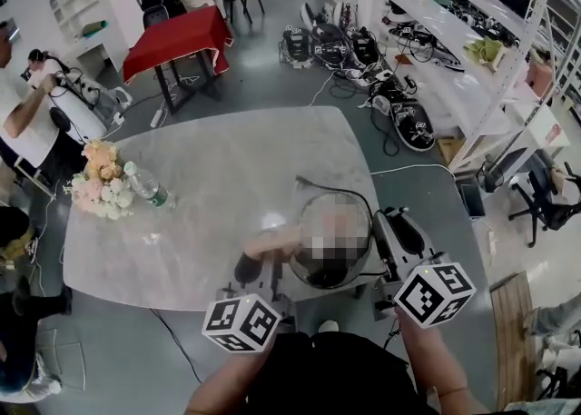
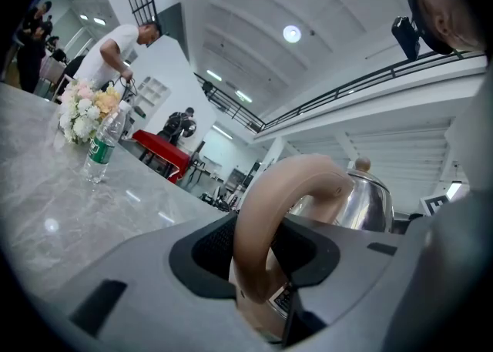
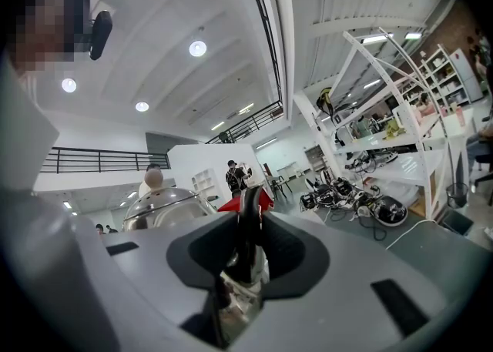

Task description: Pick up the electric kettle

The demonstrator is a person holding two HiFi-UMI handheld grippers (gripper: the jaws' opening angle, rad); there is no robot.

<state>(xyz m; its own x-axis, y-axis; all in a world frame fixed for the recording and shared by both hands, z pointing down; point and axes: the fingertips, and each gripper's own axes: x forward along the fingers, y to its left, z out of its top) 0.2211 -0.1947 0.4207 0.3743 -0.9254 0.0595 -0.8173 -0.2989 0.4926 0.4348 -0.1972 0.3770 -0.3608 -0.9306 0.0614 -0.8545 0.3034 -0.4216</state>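
While flowers [image 1: 100,182] and a bottle [image 1: 145,184] stood at the left end of the table [image 1: 227,159], both forearms came in from the bottom edge of the head view, side by side. Each hand gripped its tool behind the marker cube, and each tool pointed level and away from the person. The left gripper [image 1: 266,255] reached in at the kettle's left, and its jaws were clamped on the beige handle [image 2: 285,212], which arched up between the pads in the left gripper view. The kettle [image 2: 368,202] was at the table's near edge, between the two tools, with its steel dome and round knob showing. Whether it rested on the top or hung just clear could not be told. The right gripper [image 1: 381,224] came in along the kettle's right side, and its jaws were closed on a thin, dark, shiny part there, with the lid just to its left.
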